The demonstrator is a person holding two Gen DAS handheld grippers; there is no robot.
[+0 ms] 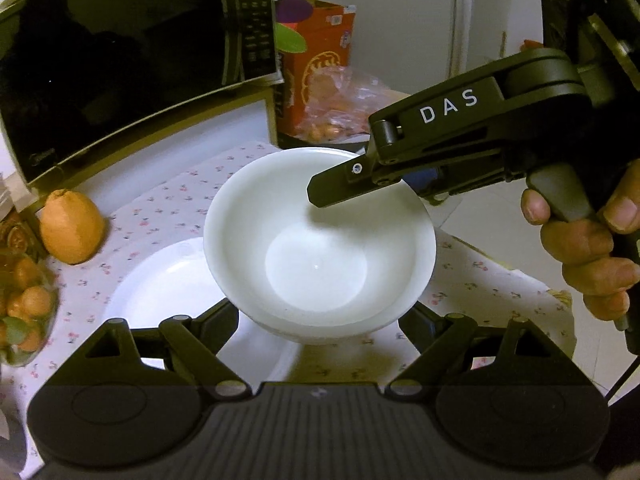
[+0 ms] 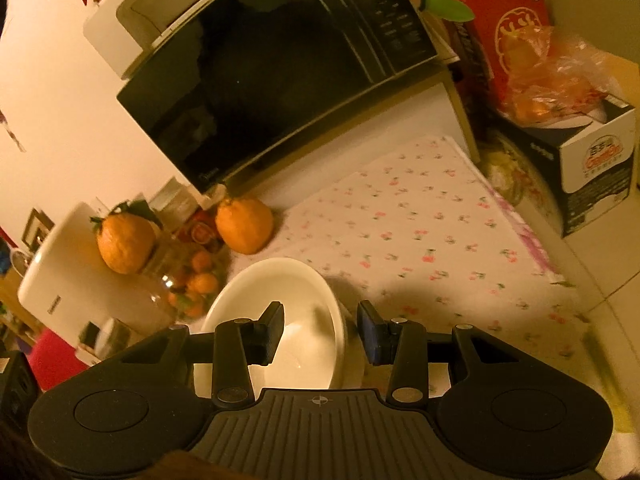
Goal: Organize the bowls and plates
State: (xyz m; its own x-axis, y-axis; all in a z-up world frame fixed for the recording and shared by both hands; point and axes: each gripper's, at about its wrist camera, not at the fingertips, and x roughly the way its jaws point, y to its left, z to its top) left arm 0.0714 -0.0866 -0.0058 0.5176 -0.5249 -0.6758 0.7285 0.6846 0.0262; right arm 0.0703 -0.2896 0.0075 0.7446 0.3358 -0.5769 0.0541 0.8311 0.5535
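A glossy white ceramic bowl (image 1: 320, 248) sits nested in a second white bowl (image 1: 304, 330) whose rim shows just beneath it, the pair resting on a shallow white plate (image 1: 160, 284) that spreads out toward 9 o'clock on the cherry-print cloth (image 1: 168, 204) covering the tabletop.

In the left wrist view, the left gripper (image 1: 320, 320) has its fingers spread wide on either side of the bowl stack, their tips hidden behind the bowls, so contact cannot be judged. The right gripper (image 1: 340, 190) reaches in from 2 o'clock, held by a bare hand (image 1: 588, 248), with one finger over the bowl's far rim.

In the right wrist view, the right gripper's fingers (image 2: 272, 332) stand apart, straddling the bowl's wall: one inside, the other outside, neither clearly pressing it.

A black-fronted microwave (image 1: 120, 60) stands at 11 o'clock. A large orange citrus fruit (image 1: 72, 226) lies at 9 o'clock beside it. A red printed carton (image 1: 320, 60) stands at 12 o'clock behind the bowls.
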